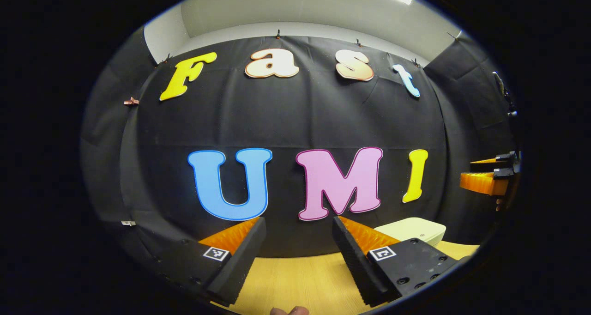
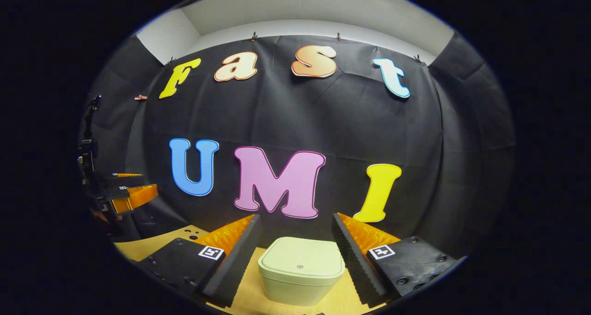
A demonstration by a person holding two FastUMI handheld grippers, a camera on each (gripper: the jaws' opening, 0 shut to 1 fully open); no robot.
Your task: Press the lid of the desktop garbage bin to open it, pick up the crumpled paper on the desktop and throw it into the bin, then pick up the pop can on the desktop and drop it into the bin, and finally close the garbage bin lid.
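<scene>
We hold our left gripper [image 1: 299, 241] up with its two fingers wide apart. Our right gripper [image 2: 295, 239] is up too, its fingers spread wide.

Bin [image 2: 301, 269] sits on desk [image 2: 138, 248], before wall [image 2: 369, 130].

Surface: light wooden desktop [image 2: 138, 248], pale grain, running up to the black cloth wall. Small dark holes near its far left edge in the right gripper view. Standing on it: one pale, square-bodied garbage bin [image 2: 300, 271] with rounded corners, lid [image 2: 301, 258] closed and flat, upright
</scene>
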